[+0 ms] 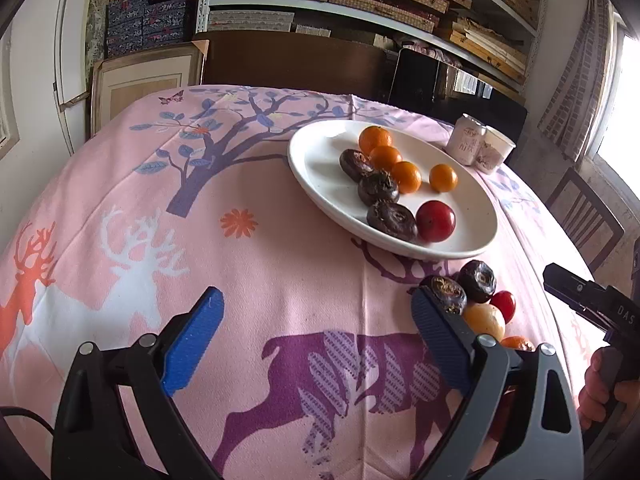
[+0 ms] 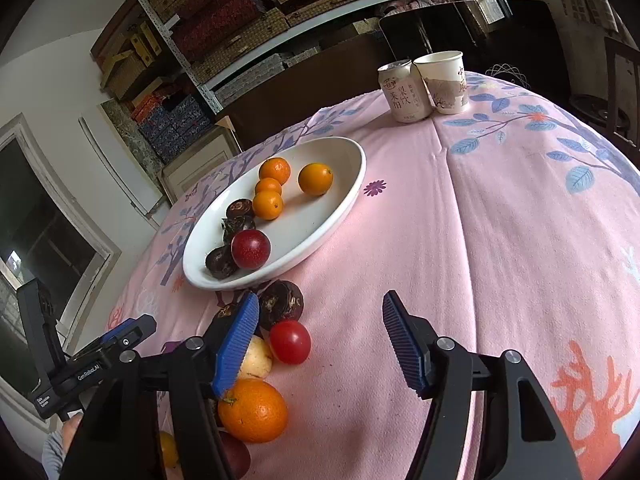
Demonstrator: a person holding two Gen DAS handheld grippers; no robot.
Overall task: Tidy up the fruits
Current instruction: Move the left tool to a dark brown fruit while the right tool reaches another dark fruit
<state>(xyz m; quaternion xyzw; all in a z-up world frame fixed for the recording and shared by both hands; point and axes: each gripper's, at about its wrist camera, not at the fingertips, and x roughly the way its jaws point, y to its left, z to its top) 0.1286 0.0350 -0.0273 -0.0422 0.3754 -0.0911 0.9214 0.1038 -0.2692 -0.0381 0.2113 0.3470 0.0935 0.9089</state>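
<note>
Both tongs stood spread, pinching nothing: the left tongs (image 1: 316, 336) over bare pink surface (image 1: 280, 264), the right tongs (image 2: 316, 344) likewise. The white plate (image 2: 344, 200) with oranges, dark fruits and a red fruit lay ahead of both. Loose fruits (image 2: 288, 340) sat just beside the right tongs' left pad (image 2: 236, 344).

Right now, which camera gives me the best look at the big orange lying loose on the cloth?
The right wrist view: the big orange shows almost whole, just below that gripper's blue fingers. In the left wrist view only a sliver of it peeks out behind that gripper's frame.
</note>
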